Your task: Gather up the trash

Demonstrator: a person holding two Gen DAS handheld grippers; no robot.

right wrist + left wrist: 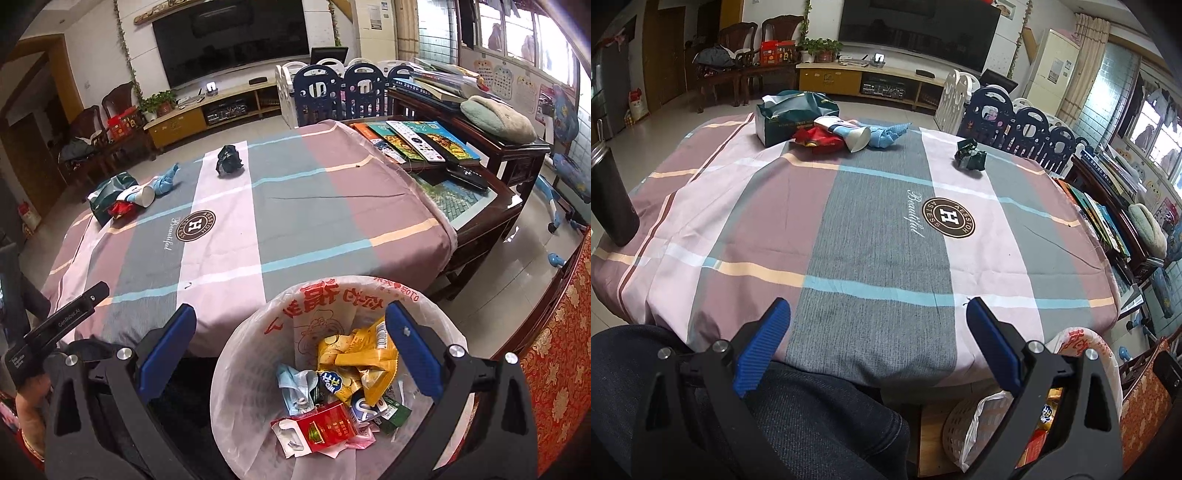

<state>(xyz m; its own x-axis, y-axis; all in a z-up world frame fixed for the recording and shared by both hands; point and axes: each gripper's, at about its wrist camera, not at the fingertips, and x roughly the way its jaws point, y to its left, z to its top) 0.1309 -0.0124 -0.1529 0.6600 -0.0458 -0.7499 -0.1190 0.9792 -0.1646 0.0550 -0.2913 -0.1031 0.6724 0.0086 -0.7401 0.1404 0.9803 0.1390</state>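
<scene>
A lined waste basket (280, 314) stands on the floor at the table's near right corner, holding a yellow snack bag (354, 354), a red carton (325, 430) and other wrappers. My right gripper (291, 317) hangs open above the basket with nothing between its fingers. My left gripper (877, 310) is open at the table's near edge, empty. At the table's far side lie a crumpled dark green wrapper (969, 155) (229, 159), a tipped paper cup (855, 136) (142, 195), a red wrapper (816, 140) and a blue crumpled cloth (886, 134) (166, 182).
A dark green tissue pack (783, 120) sits behind the cup. A black bottle (609, 199) stands at the table's left edge. A dark wooden side table (480, 177) with books and remotes adjoins the right side. A person's dark-trousered leg (812, 413) is below the left gripper.
</scene>
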